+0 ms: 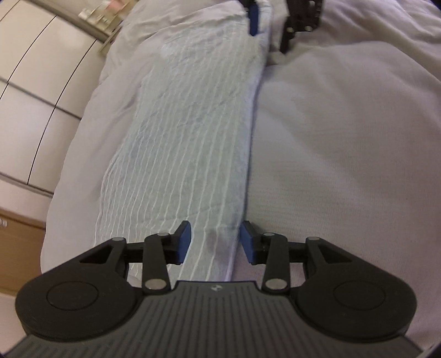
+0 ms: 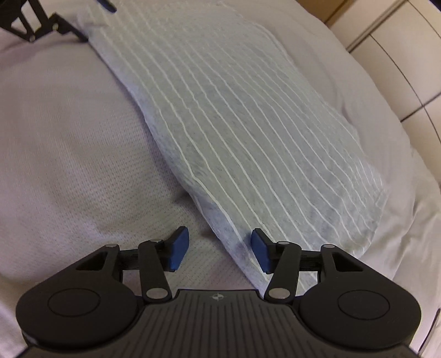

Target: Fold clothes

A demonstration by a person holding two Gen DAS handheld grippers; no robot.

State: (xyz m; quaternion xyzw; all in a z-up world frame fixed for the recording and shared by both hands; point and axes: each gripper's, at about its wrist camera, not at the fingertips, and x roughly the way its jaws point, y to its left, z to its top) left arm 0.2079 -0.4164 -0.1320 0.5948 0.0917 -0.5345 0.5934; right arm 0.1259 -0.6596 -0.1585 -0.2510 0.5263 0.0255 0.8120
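Observation:
A pale blue garment with thin white stripes [image 1: 190, 132] lies folded into a long strip on a white bed cover [image 1: 344, 154]. My left gripper [image 1: 215, 243] is open low over one end of the strip, its blue pads astride the strip's right edge. At the far end, the right gripper [image 1: 255, 19] shows as a blue pad and black linkage. In the right wrist view the striped garment [image 2: 248, 115] runs diagonally away. My right gripper [image 2: 219, 249] is open over the near corner, one pad on each side of the folded edge. The left gripper's black linkage [image 2: 41, 22] shows top left.
The bed cover [image 2: 69, 137] spreads wide beside the garment. White cabinet doors [image 1: 35, 82] and a wooden panel [image 1: 19, 247] stand past the bed's edge on the left. Cabinet fronts [image 2: 408, 55] also border the bed on the right.

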